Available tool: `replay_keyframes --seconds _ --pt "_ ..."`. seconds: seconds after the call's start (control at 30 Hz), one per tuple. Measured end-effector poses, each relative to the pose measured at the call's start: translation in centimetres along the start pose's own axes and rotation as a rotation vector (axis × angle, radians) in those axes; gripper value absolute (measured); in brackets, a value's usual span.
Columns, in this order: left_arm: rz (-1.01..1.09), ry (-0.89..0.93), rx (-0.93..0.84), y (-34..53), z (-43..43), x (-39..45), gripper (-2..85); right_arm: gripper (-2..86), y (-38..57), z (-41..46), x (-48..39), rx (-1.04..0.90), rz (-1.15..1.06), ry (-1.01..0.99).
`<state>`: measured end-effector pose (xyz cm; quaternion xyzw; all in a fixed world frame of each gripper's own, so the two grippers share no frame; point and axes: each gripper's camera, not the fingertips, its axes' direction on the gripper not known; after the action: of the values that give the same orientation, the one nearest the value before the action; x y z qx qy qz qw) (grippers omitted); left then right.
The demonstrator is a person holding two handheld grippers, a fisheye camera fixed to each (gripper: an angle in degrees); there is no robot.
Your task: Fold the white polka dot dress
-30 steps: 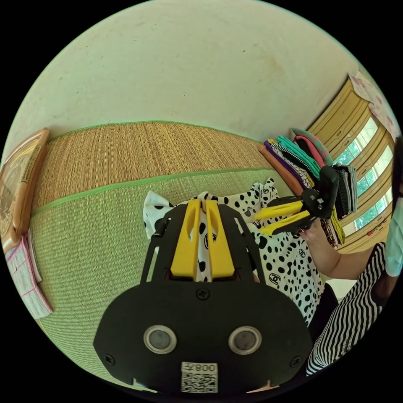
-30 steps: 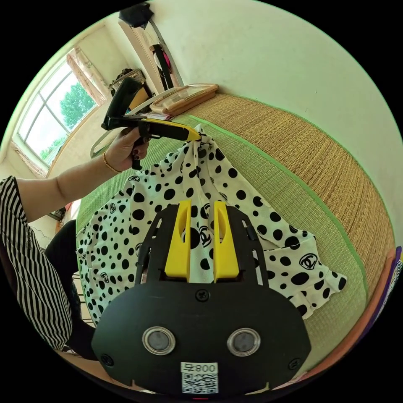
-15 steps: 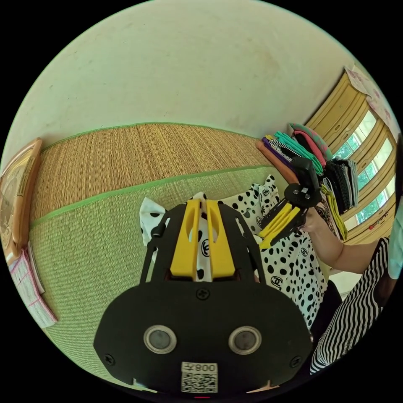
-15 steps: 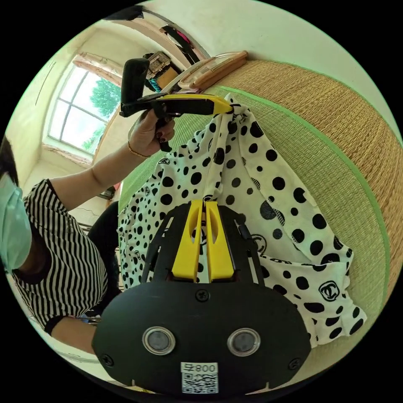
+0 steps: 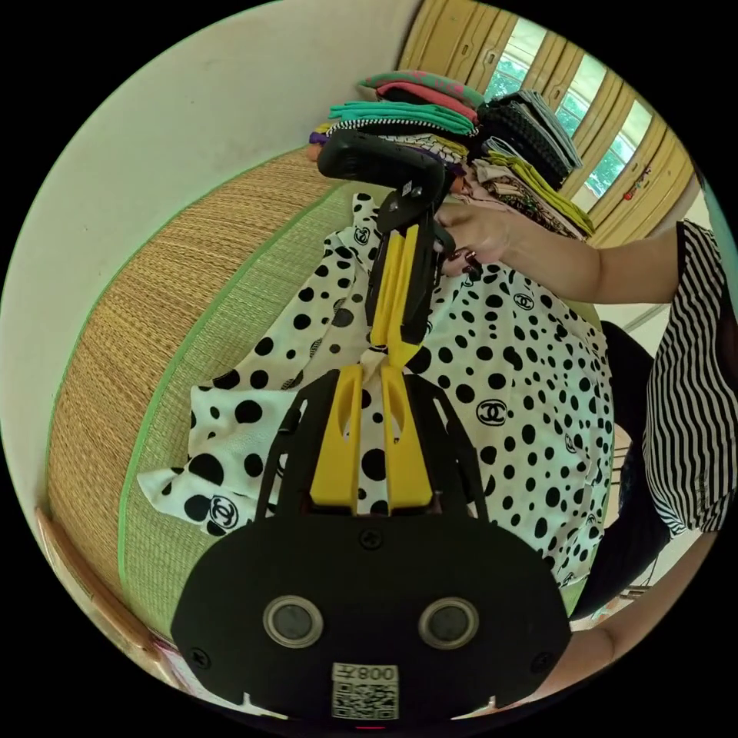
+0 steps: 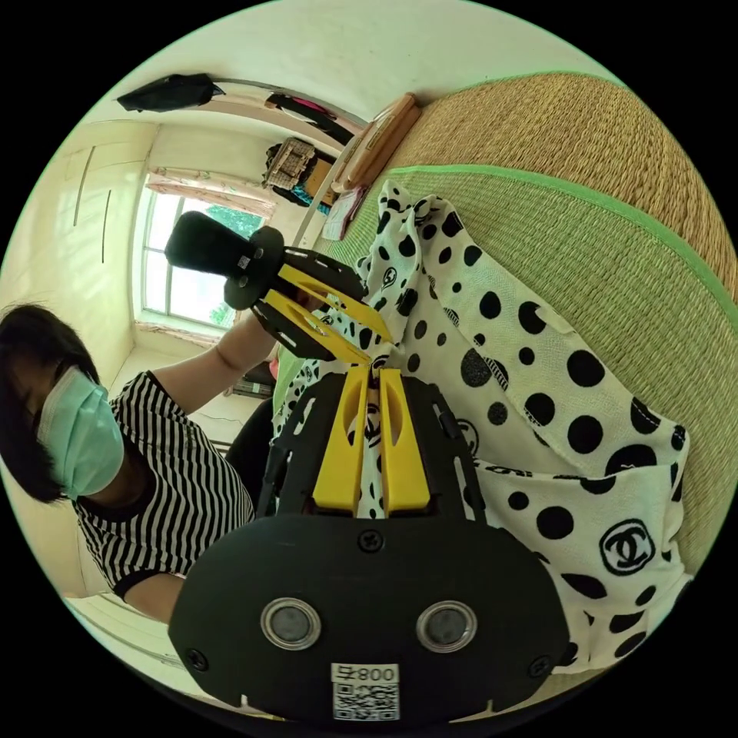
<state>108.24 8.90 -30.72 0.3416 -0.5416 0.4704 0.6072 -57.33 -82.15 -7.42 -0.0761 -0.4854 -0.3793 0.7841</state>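
Observation:
The white polka dot dress hangs gathered over a green woven mat. In the left gripper view my left gripper is shut on a pinch of its fabric. The right gripper comes down from above, its tips almost touching mine, held by a hand. In the right gripper view my right gripper is shut on a fold of the dress. There the left gripper meets it from the upper left at the same bunched spot.
A stack of folded clothes stands on the mat's far end by the windows. A person in a striped shirt and a mask sits beside the mat. A wooden frame lies at the mat's other end. A pale wall borders the mat.
The two grippers have come together until their tips meet, each still holding the dress. Both cameras have rolled and turned a lot.

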Motion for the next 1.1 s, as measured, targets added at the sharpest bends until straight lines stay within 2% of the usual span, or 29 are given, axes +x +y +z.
replay_keyframes --seconds 0.17,0.33,0.53,0.67,0.87,1.1 --pt "0.035 0.083 -0.083 -3.7 2.3 -0.6 2.1 6.3 1.6 -2.3 -2.4 0.087 -0.039 0.073" --pt "0.015 0.134 -0.114 -6.1 3.8 -1.2 1.4 6.3 4.4 -1.8 -7.1 0.055 -0.100 0.434" --pt "0.002 0.200 -0.157 -9.1 5.8 -2.0 1.4 3.9 5.0 2.0 -10.5 -0.052 -0.174 0.694" --pt "0.000 0.276 -0.195 -10.9 7.0 -2.8 1.7 2.3 5.5 2.8 -12.1 -0.058 -0.215 0.752" --pt "-0.040 0.378 -0.226 -12.9 8.9 -4.6 3.3 1.1 6.5 2.1 -13.8 0.033 -0.206 0.829" --pt "-0.070 0.280 -0.135 -13.5 8.4 -4.7 8.7 0.8 7.9 0.8 -14.6 0.069 -0.184 0.789"
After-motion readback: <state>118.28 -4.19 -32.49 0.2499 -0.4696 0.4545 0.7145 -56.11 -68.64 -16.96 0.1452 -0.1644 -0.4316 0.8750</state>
